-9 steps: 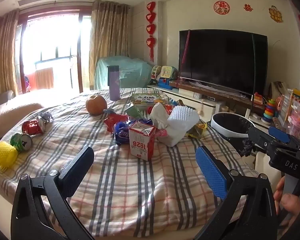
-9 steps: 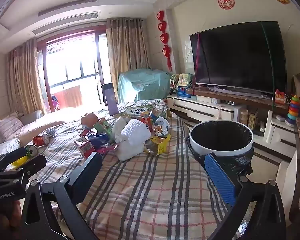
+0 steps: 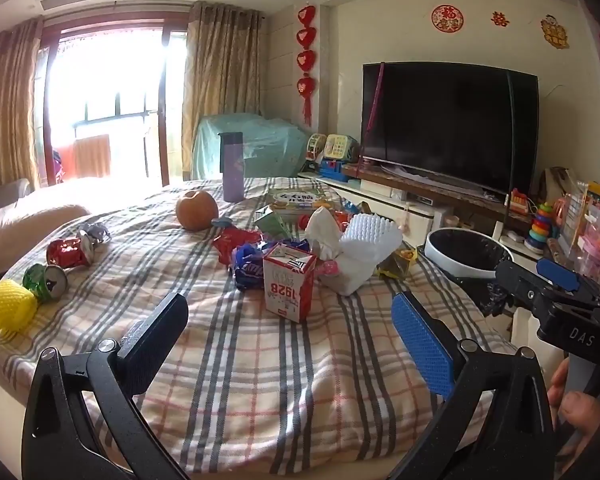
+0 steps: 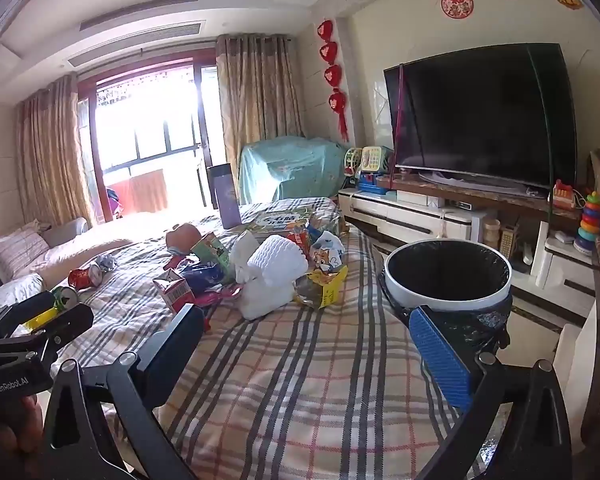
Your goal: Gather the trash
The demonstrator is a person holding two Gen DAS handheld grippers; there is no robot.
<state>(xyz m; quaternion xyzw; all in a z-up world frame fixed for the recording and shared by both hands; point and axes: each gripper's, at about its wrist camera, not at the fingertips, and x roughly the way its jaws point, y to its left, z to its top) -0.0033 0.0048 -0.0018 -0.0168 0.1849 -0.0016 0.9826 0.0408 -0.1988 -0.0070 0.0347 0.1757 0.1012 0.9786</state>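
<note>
Trash lies in a heap on the plaid-covered table: a red and white carton, a blue wrapper, a red wrapper, crumpled white tissue and foam, a yellow packet. Crushed red can, green can and yellow foam net rest at the table's left. A white-rimmed bin with a black liner stands off the table's right edge. My left gripper is open, short of the carton. My right gripper is open beside the bin, nothing between its fingers.
An orange fruit, a purple flask and a picture book sit at the table's far side. A television on a low cabinet with toys lines the right wall. A sofa lies to the left.
</note>
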